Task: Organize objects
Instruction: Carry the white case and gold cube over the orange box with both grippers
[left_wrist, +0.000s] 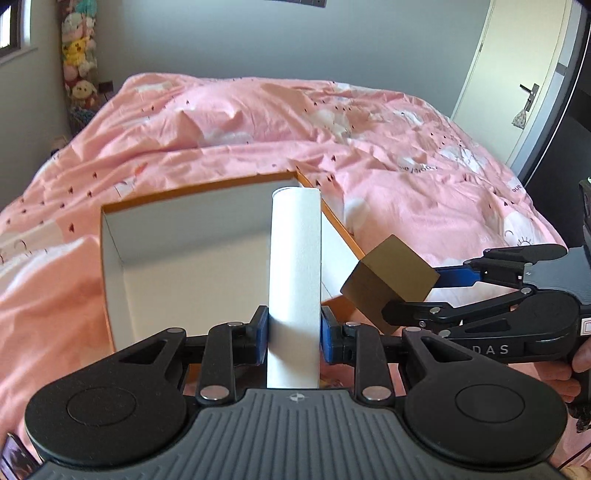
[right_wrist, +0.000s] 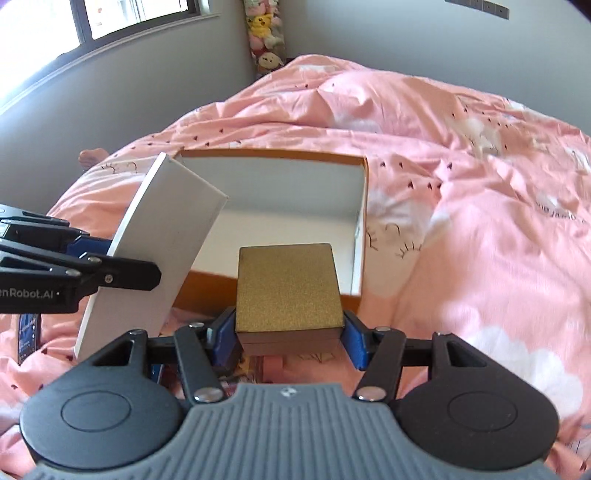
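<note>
Bedding in pink covers the bed (left_wrist: 369, 155), and on it sits an open orange box (right_wrist: 364, 206) with a white, empty inside. The left gripper (left_wrist: 293, 332) has its 2 blue fingers (left_wrist: 260, 334) clenched on a flat white box (left_wrist: 295, 266) held edge-on above the orange box. Beside it, the right gripper (right_wrist: 290, 334) clamps a small gold box (right_wrist: 288, 288) — raised off the bed, near the orange box's front wall.

A bed (left_wrist: 369, 155) under a rumpled pink duvet carries an open orange box (right_wrist: 273, 284) near its foot edge.
</note>
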